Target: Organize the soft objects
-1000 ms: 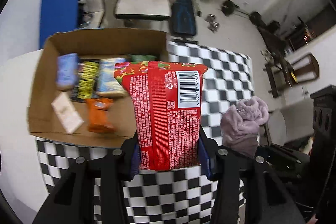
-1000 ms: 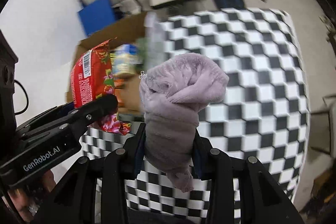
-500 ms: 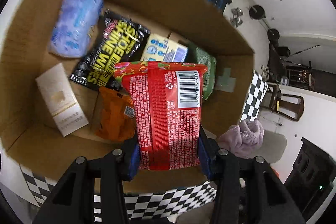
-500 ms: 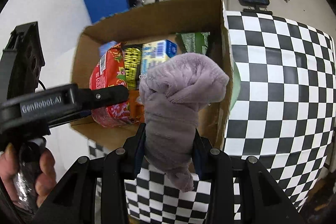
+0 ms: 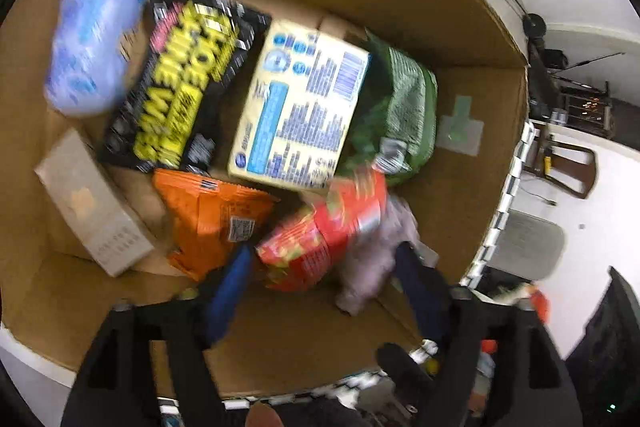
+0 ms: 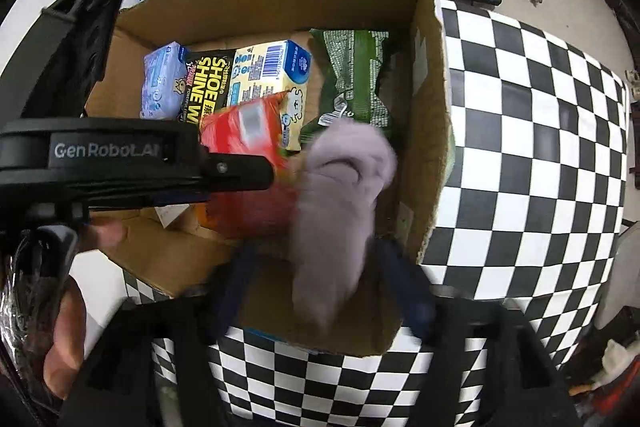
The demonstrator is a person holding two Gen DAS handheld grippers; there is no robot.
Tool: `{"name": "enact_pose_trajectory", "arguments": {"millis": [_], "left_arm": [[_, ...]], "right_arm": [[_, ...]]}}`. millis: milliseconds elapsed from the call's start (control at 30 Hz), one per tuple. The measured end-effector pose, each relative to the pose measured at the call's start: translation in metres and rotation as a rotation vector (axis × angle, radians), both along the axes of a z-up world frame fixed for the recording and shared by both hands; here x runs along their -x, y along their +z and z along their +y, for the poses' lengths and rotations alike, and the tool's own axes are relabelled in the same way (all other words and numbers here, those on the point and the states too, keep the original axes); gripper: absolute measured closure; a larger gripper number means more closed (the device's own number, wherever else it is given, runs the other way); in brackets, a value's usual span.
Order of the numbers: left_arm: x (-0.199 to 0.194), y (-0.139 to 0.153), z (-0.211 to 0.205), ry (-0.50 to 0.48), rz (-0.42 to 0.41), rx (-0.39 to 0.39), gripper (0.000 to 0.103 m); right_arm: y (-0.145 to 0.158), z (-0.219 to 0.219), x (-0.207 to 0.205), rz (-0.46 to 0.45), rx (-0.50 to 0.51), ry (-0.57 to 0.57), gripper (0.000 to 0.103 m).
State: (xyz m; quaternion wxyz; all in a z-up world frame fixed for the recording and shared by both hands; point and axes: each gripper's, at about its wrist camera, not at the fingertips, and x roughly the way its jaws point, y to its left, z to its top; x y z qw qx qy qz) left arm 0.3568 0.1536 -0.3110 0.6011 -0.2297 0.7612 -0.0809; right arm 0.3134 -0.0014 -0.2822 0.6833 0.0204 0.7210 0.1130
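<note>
Cardboard box (image 6: pixel 426 115) on checkered table (image 6: pixel 540 155), packed with packets; left gripper (image 5: pixel 320 291) over box, fingers spread, released; right gripper (image 6: pixel 316 291) at box's near rim, likewise released; red snack bag (image 5: pixel 324 231) blurred, free inside box beside orange packet (image 5: pixel 212 223); purple plush cloth (image 6: pixel 340 195) blurred, free between spread fingers, at box's right wall.
</note>
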Motion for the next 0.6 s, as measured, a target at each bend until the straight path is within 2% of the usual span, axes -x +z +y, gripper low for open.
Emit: {"name": "enact_pose_trajectory", "arguments": {"millis": [233, 300, 433, 500, 533, 600], "left_arm": [[0.003, 0.039, -0.001, -0.044, -0.121, -0.130, 0.014], [0.010, 0.051, -0.001, -0.050, -0.160, -0.178, 0.006], [0.031, 0.067, 0.009, -0.062, -0.258, -0.287, 0.005], [0.042, 0.073, 0.016, -0.065, -0.302, -0.337, 0.005], [0.050, 0.075, 0.021, -0.062, -0.322, -0.364, 0.005], [0.060, 0.076, 0.022, -0.053, -0.368, -0.409, 0.001]], "right_arm": [[0.015, -0.006, 0.006, -0.036, 0.037, 0.000, 0.017], [0.019, -0.007, 0.008, -0.043, 0.045, -0.004, 0.013], [0.023, -0.009, 0.013, -0.062, 0.059, -0.017, 0.012], [0.023, -0.009, 0.015, -0.061, 0.060, -0.034, 0.007], [0.023, -0.010, 0.017, -0.065, 0.061, -0.044, 0.001], [0.024, -0.011, 0.020, -0.084, 0.075, -0.060, 0.000]]}}
